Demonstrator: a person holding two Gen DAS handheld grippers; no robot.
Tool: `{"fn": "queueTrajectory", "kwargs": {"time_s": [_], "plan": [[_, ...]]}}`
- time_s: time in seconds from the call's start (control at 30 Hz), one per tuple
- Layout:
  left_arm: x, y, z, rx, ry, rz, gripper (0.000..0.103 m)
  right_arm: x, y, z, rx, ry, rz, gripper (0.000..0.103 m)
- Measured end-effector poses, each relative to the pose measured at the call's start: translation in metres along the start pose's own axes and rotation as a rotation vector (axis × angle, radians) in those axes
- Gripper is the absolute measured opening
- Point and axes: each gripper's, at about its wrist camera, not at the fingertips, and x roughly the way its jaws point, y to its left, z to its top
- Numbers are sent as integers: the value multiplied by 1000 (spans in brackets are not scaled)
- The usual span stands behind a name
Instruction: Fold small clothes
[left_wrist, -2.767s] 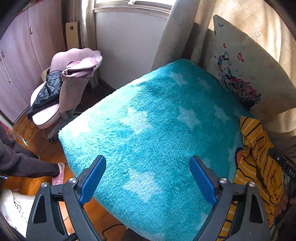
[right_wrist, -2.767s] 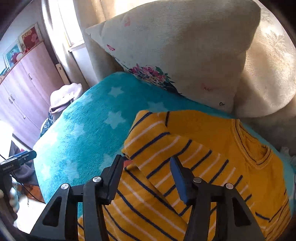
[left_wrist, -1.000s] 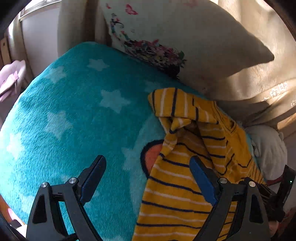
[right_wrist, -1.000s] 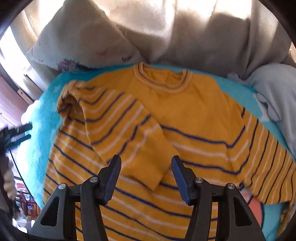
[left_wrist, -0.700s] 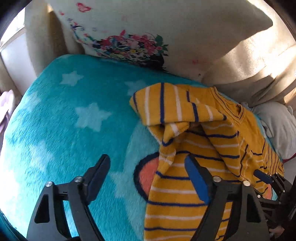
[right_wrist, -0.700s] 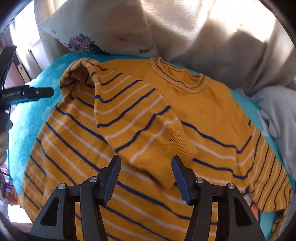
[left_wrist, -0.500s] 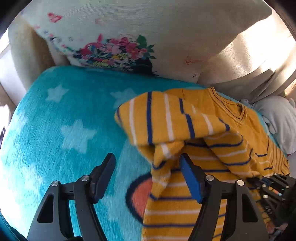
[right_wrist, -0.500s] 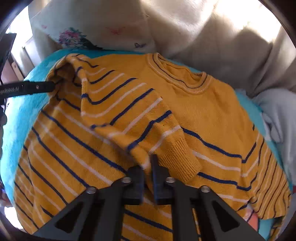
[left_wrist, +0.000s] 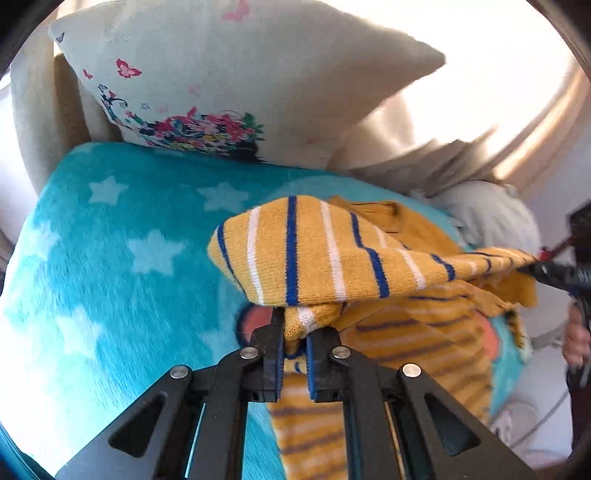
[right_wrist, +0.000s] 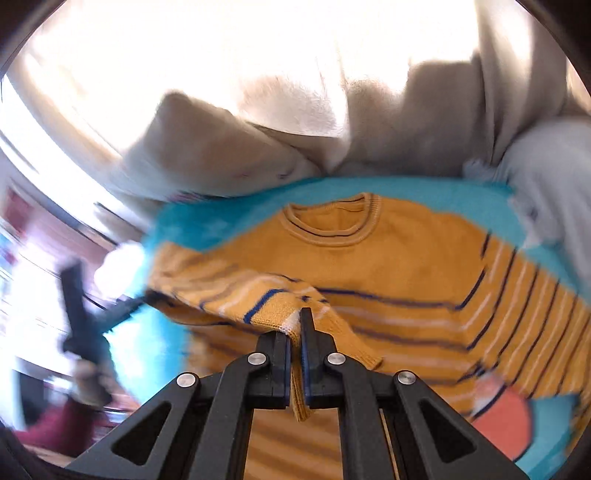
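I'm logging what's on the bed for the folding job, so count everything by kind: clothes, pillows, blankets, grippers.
Clothes: 1, the yellow striped sweater
Pillows: 1, the floral pillow
Blankets: 1, the teal star blanket
Grippers: 2, left gripper and right gripper, both pinching the sweater
Total: 5

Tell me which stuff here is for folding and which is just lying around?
For the folding:
- yellow knitted sweater with blue and white stripes
- left tool, closing on sweater fabric
- right tool, shut on the sweater's sleeve

Just lying about:
- fluffy turquoise blanket with white stars
- cream pillow with flower print
- pale grey cloth
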Motion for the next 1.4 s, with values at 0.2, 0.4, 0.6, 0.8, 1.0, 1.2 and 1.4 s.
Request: {"fn": "queueTrajectory", "kwargs": {"time_s": [0.2, 0.4, 0.6, 0.8, 1.0, 1.2, 1.4], "plan": [[16, -7, -19, 30, 71, 14, 9, -10, -30, 0, 198, 9, 225, 4], [32, -17, -7, 65, 96, -5, 9, 28, -28, 26, 129, -55, -107, 4], [10, -37, 21, 176, -5, -66, 9, 24, -35, 106, 315, -233, 6, 4], [24, -85, -23, 467, 76, 22, 9, 73, -42, 147, 337, -113, -212, 4], [33, -75, -51, 446, 137, 53, 9, 74, -24, 116, 191, -48, -218, 4], [10, -22, -68, 203, 129, 20, 9, 15, -34, 11, 61, -17, -200, 4], [-8, 22, -87, -8, 135, 26, 9, 15, -86, -93, 130, 174, -393, 10]]}}
